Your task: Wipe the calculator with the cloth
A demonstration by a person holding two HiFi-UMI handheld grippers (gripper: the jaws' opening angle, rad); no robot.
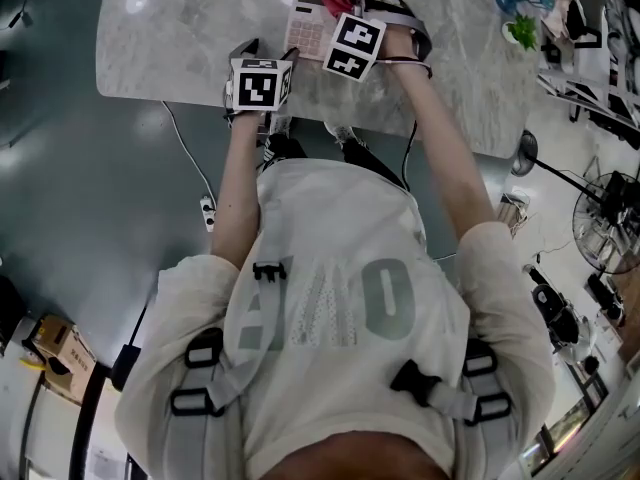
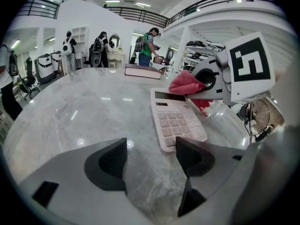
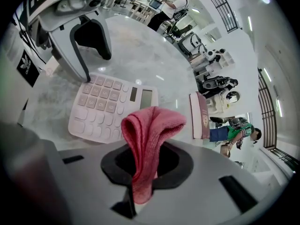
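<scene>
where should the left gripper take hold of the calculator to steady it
Its near key-end edge, coming low along the table from the left gripper. The calculator lies flat, that end faces the open fingers, and the cloth is at the display end.

Grey-white marble tabletop (image 1: 170, 58), glossy w/ lamp glare; dark grey floor (image 1: 70, 188) below, white power strip (image 1: 207, 213) + cable on it; cardboard box (image 1: 55, 340) bottom left; fan (image 1: 603, 216) at right edge; white walls; upper balcony w/ dark railing (image 2: 140, 14); ceiling strip lights (image 2: 112, 2); white shelves (image 2: 78, 34) at back; people (image 2: 149, 43) standing beyond the table.
</scene>
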